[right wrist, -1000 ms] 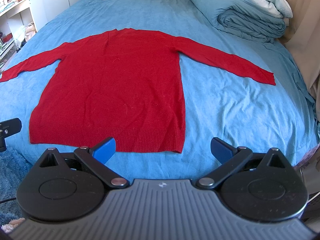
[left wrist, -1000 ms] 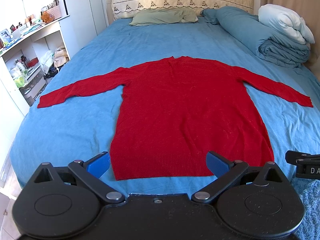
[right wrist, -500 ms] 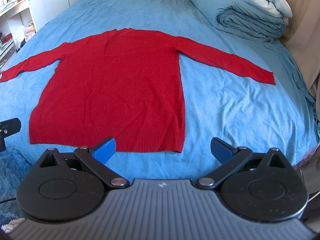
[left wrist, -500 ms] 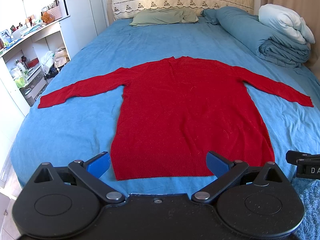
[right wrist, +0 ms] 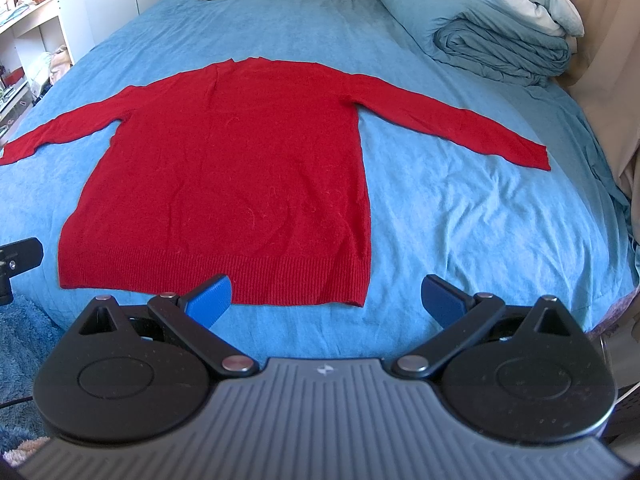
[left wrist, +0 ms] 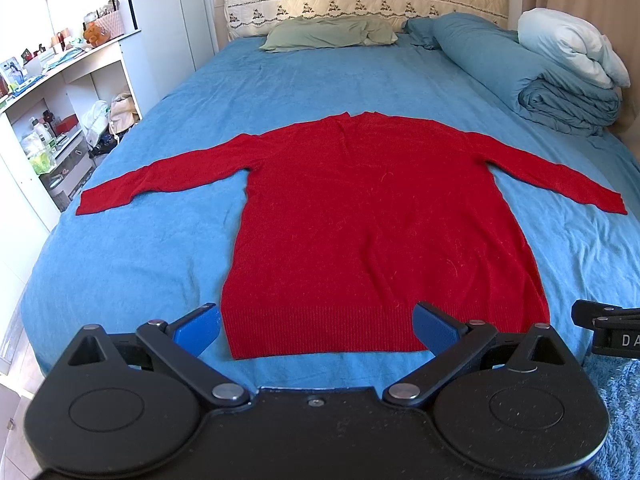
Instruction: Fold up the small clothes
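A red long-sleeved sweater [left wrist: 376, 216] lies flat on the blue bed, both sleeves spread out, hem toward me; it also shows in the right wrist view [right wrist: 236, 160]. My left gripper [left wrist: 316, 326] is open and empty, held above the hem's left half. My right gripper [right wrist: 326, 300] is open and empty, held above the hem's right corner [right wrist: 356, 296]. Neither touches the cloth. The right gripper's edge [left wrist: 604, 322] shows in the left wrist view, and the left gripper's edge [right wrist: 18, 256] shows in the right wrist view.
The blue bed sheet [left wrist: 132, 248] covers the mattress. A green pillow [left wrist: 328, 34] lies at the headboard. A rolled blue and white duvet [left wrist: 560, 76] sits at the back right. White shelves with clutter [left wrist: 52, 120] stand left. A blue rug [right wrist: 24, 336] lies at the foot.
Both grippers have crept slightly forward toward the hem. The sweater has not moved and both grippers stay open.
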The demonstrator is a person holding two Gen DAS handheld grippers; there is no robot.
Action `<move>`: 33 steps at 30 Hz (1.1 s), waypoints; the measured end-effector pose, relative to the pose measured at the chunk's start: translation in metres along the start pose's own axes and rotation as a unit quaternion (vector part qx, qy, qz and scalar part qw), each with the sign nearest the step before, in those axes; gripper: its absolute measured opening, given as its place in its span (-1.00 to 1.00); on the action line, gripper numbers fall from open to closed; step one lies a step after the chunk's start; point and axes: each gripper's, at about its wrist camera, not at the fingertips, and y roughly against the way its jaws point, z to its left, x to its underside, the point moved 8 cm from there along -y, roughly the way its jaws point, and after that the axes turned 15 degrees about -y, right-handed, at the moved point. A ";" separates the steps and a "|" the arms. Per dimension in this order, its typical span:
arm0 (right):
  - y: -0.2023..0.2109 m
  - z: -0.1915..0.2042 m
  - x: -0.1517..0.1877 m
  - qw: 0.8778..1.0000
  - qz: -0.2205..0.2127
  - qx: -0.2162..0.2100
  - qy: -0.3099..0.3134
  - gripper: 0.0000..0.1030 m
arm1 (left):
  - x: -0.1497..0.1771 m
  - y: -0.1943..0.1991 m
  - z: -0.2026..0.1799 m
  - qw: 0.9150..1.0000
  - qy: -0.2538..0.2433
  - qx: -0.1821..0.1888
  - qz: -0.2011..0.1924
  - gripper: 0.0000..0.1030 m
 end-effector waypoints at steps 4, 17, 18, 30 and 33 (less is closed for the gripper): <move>0.000 0.000 0.000 1.000 -0.001 0.000 0.001 1.00 | 0.000 0.000 0.000 1.000 0.000 0.000 0.000 1.00; 0.003 0.004 -0.002 1.000 -0.001 -0.004 0.001 1.00 | 0.001 0.001 0.003 1.000 0.002 -0.002 0.001 1.00; 0.003 0.004 -0.002 1.000 -0.002 -0.004 0.001 1.00 | 0.000 0.001 0.003 1.000 0.003 -0.003 0.000 1.00; -0.012 -0.015 -0.060 0.998 -0.053 0.001 -0.022 1.00 | -0.060 -0.016 0.010 0.999 -0.001 -0.010 -0.045 1.00; -0.028 -0.037 -0.101 0.995 -0.079 0.005 -0.053 1.00 | -0.099 -0.037 0.021 0.997 -0.003 -0.029 -0.066 1.00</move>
